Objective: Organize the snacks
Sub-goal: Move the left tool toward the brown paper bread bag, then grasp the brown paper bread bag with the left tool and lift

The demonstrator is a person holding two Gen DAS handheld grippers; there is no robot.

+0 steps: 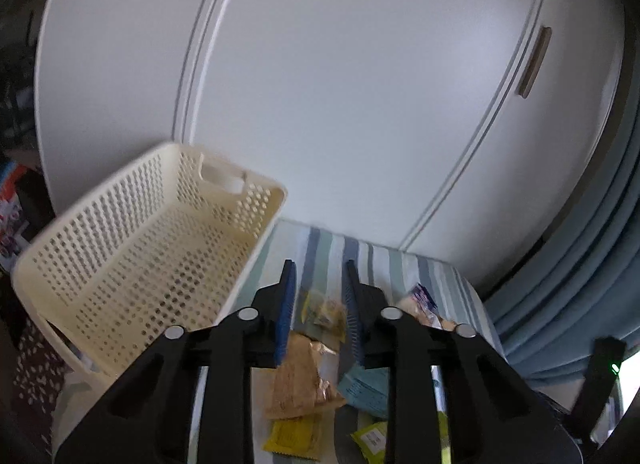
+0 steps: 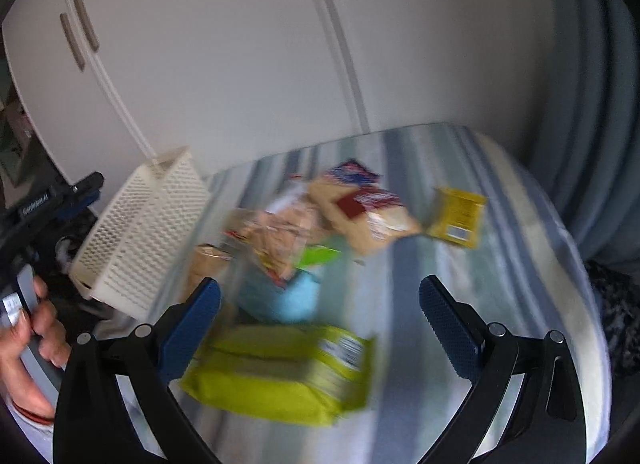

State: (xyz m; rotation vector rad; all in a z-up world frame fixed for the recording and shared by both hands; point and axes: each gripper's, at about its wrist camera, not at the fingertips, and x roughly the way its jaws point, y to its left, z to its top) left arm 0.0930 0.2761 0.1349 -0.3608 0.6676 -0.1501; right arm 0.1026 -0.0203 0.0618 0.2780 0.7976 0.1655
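A cream perforated basket (image 1: 132,256) (image 2: 140,232) stands tilted at the left edge of the striped table (image 1: 400,264) (image 2: 512,264), with nothing visible inside it. My left gripper (image 1: 319,268) is open, holds nothing, and hovers just right of the basket over a brown packet (image 1: 296,376) and a teal packet (image 1: 364,388). My right gripper (image 2: 319,284) is wide open above a lime-green pack (image 2: 280,372) and a light blue packet (image 2: 288,300). Beyond them lie a red-and-tan cracker pack (image 2: 368,216) and a yellow packet (image 2: 456,216). The right wrist view is blurred.
White cupboard doors (image 1: 340,84) rise close behind the table. A blue curtain (image 1: 580,284) hangs at the right. A person's hand (image 2: 24,340) grips the left tool at the left edge of the right wrist view. More snack packets (image 1: 292,440) lie near the front.
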